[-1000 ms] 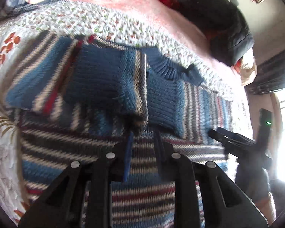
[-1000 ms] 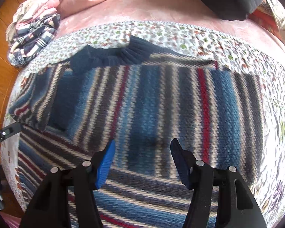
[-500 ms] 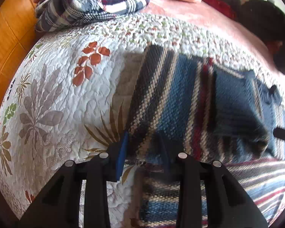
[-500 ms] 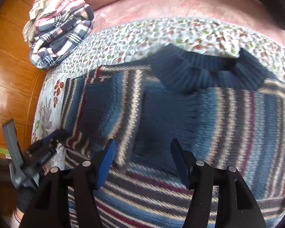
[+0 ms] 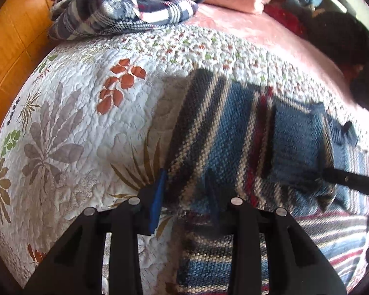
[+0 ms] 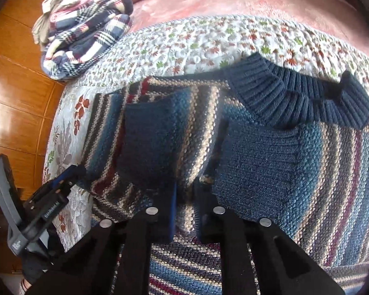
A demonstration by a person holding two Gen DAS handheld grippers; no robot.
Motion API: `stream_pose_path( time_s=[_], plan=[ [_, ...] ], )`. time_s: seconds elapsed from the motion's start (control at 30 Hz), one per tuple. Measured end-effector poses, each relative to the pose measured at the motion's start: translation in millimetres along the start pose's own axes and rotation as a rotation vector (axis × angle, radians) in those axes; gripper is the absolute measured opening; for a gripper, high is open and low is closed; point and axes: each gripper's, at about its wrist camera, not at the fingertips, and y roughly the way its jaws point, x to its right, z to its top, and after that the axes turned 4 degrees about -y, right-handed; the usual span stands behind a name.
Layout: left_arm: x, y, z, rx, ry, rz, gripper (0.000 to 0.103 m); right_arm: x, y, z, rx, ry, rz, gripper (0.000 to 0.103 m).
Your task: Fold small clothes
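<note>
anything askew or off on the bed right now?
Nothing damaged or spilled. The striped sweater lies mid-fold, both sleeves across its chest, the cuffs uneven. The plaid bundle sits loosely heaped at the quilt's corner.

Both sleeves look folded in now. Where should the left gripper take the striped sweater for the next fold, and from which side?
Probably the striped sweater's outer folded edge, where the left gripper already sits. Come in from the quilt side, low and level: that edge lies flat with bare quilt beside it, so one finger can slide under. The right gripper is by the cuffs.
</note>
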Motion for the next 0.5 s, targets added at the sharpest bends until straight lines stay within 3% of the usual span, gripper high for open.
stream_pose_path(
  time_s=[0.27,0.5],
  plan=[
    [10,-16,5,0.045,0.005,-0.087,0.033,6,-55,-6,0.077,-0.044,-0.046,0.010],
    [40,10,-12,-0.031,0.123,-0.039,0.033,39,-52,-15,0.042,-0.018,-0.139,0.010]
  ],
)
